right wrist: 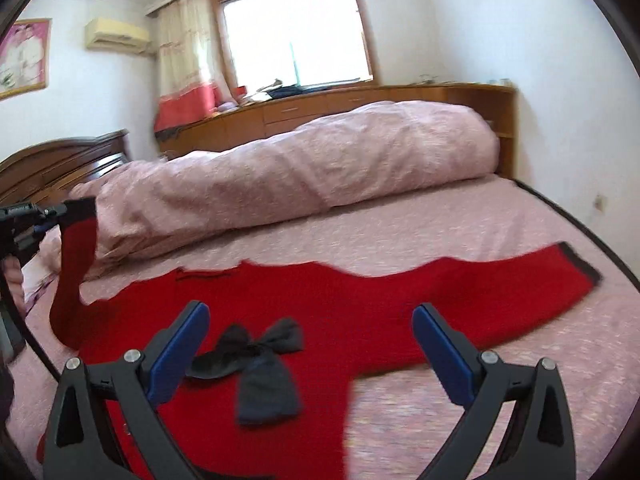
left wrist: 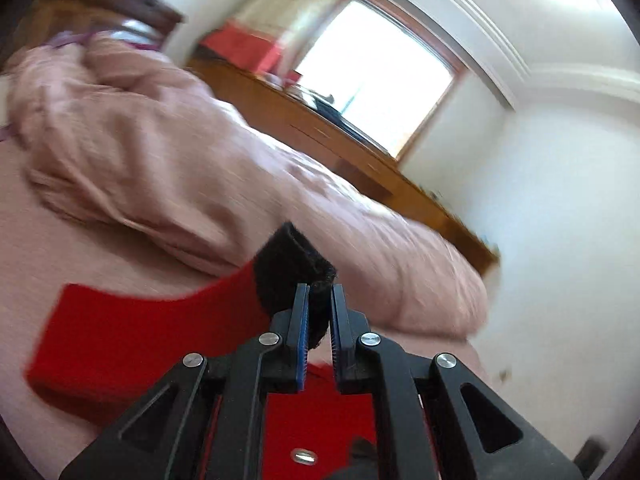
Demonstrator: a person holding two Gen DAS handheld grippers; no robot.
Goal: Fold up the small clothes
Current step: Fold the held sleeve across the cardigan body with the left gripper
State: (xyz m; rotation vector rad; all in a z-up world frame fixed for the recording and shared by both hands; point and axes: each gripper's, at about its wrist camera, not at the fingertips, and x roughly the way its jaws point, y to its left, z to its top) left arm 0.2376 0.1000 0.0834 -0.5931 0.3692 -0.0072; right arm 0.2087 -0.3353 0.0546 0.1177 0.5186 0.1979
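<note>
Left wrist view shows your left gripper with its jaws nearly together, pinching the black cuff of the red sweater's sleeve just above the centre of the frame; the sleeve trails down and to the left from that pinch. In the right wrist view your right gripper hangs with its jaws spread wide and holding nothing, low in the frame over the red sweater, which lies spread across the pink bed. A black bow sits on the sweater's front, between the open jaws and slightly left of them. At the far left of that view you can see the lifted sleeve standing up from the bed with the left gripper at its top, while the other sleeve lies flat toward the right edge, its dark cuff near the frame's border. Behind, a rolled pink duvet runs across the middle. Your hold is on the cuff edge alone, so a quick pull could slip it free, I judge. Carrying the sleeve across with nothing pinning the body may also drag the whole sweater and bunch it. Watch that the bow does not get trapped crooked under the fold.
</note>
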